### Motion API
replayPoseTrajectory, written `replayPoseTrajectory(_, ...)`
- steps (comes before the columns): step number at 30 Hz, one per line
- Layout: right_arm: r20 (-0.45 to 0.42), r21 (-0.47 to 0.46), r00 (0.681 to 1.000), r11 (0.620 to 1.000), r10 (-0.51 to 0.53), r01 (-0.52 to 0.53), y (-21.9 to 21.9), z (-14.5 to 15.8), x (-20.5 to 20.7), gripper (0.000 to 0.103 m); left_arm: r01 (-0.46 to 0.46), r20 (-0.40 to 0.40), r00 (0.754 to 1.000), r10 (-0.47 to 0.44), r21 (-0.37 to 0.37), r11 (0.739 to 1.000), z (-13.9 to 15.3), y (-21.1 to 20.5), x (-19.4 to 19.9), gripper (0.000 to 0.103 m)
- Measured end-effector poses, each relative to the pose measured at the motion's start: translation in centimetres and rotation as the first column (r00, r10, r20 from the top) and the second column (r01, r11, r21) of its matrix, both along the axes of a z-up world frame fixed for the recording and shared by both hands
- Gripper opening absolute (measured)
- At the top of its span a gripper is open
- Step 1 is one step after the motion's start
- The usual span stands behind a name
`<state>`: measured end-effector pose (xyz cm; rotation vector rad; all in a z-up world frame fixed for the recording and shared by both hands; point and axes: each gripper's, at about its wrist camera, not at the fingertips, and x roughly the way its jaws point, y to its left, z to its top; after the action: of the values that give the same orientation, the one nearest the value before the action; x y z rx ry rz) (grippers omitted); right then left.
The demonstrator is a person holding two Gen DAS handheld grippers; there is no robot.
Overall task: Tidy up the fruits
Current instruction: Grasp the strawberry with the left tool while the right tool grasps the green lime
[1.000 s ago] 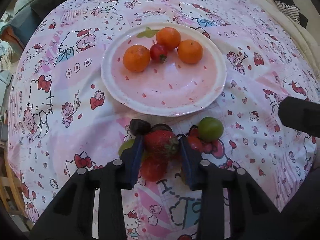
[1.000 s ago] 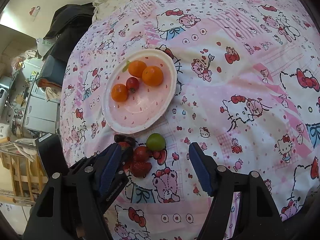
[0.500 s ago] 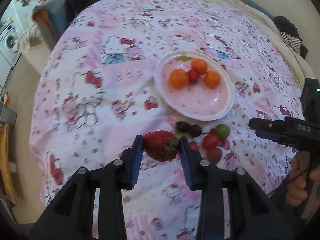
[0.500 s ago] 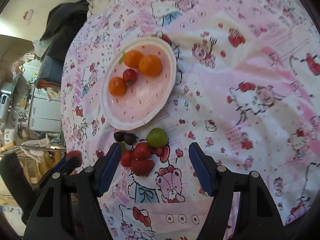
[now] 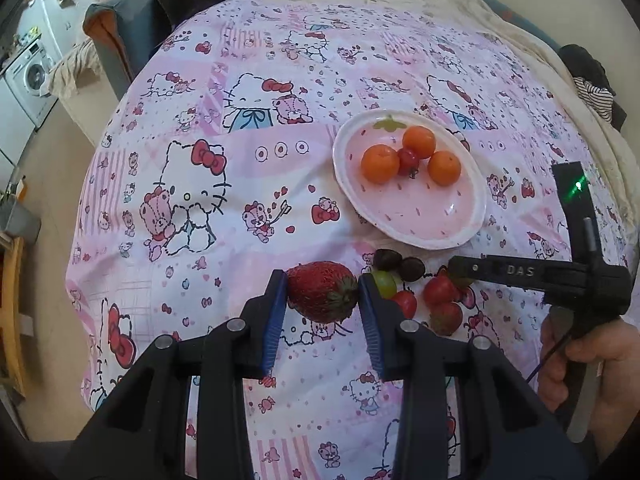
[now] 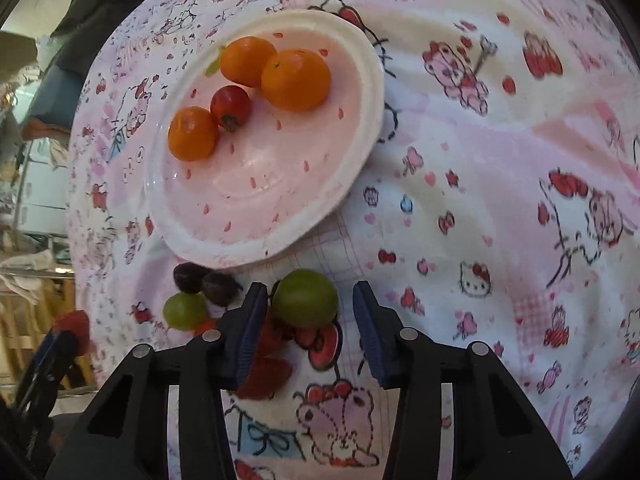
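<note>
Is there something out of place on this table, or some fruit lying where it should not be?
Yes: several loose fruits, including a round green fruit and two dark grapes, lie on the pink cartoon-print tablecloth beside the pink plate, not on it.

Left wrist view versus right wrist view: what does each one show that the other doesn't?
Only the left wrist view: the left gripper shut on a strawberry, seen clearly, and the person's hand holding the right gripper.

Only the right wrist view: the right gripper, jaws just closing, straddling a green fruit without pressing it.

Both: the plate with three oranges and a cherry tomato, dark grapes, green grape.
</note>
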<state>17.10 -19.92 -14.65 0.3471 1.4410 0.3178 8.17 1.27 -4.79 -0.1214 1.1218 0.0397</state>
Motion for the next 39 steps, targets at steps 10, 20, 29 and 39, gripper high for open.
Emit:
replayPoseTrajectory(10, 0.010, 0.017, 1.000, 1.000, 0.001, -0.001, -0.2, 0.3, -0.2, 0.031, 0.019, 0.004, 1.000, -0.019, 0.006, 1.000, 0.0, -0.8, 0.3, 0.032)
replayPoseTrajectory(20, 0.031, 0.078, 0.997, 0.995, -0.065, 0.063, -2.7, 2.1, -1.3, 0.031, -0.009, 0.025, 1.000, 0.008, 0.040, 0.999, -0.4, 0.0, 0.5, 0.032)
replayPoseTrajectory(29, 0.070, 0.124, 0.985, 0.981, -0.156, 0.147, -7.0, 4.5, -2.5, 0.031, -0.048, 0.070, 0.997, 0.044, 0.063, 0.997, 0.5, 0.7, 0.2, 0.032)
replayPoseTrajectory(39, 0.214, 0.296, 0.916, 0.916, -0.340, 0.271, -12.8, 10.0, -3.1, 0.031, -0.149, 0.215, 0.967, 0.136, 0.045, 0.988, 4.2, 3.5, -1.1, 0.032)
